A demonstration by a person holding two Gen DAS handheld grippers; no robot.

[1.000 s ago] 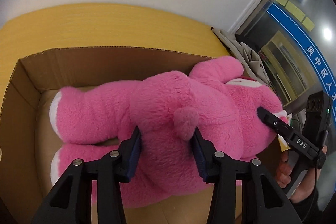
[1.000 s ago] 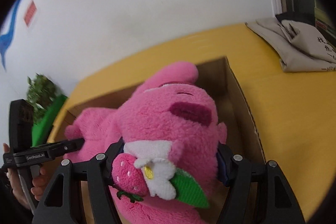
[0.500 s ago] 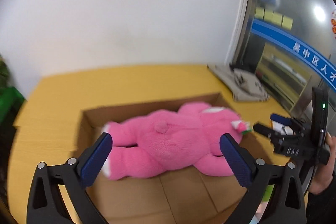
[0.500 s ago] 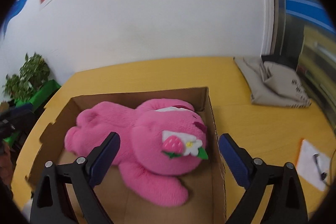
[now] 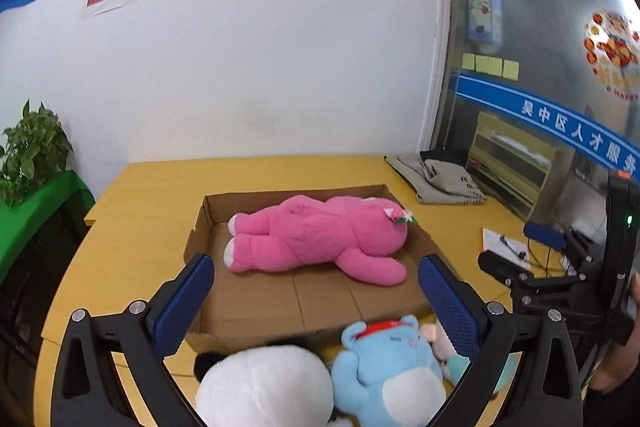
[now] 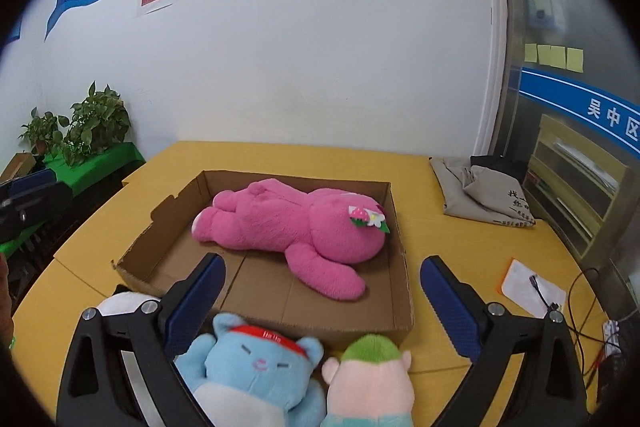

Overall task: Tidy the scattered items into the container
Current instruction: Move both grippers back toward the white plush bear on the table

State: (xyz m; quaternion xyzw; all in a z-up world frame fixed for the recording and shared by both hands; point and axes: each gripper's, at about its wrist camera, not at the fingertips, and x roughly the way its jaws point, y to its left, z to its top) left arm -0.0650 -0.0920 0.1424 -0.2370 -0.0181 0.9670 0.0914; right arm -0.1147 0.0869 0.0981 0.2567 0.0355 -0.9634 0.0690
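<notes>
One toy is in the box, judging by the left wrist view: the pink bear (image 5: 320, 239) lies on its side along the far half of the cardboard box (image 5: 304, 303), which leaves the near half of the floor bare, likely room for the rest. The left gripper (image 5: 316, 291) hangs above the box's near wall with its fingers wide apart and nothing between them. Just outside that near wall sit a white toy (image 5: 264, 387) and a blue toy (image 5: 388, 371), touching each other, not yet boxed. To the right of the box, the right gripper (image 5: 516, 255) is in view, also spread.

From the right wrist view, the pink bear (image 6: 296, 223) rests with its head by the box's (image 6: 152, 251) right wall. The right gripper (image 6: 320, 291) is empty, fingers apart, over the near wall. Against that wall outside are the blue toy (image 6: 256, 363) and a green-capped toy (image 6: 368, 379), side by side; one of them probably comes next.
</notes>
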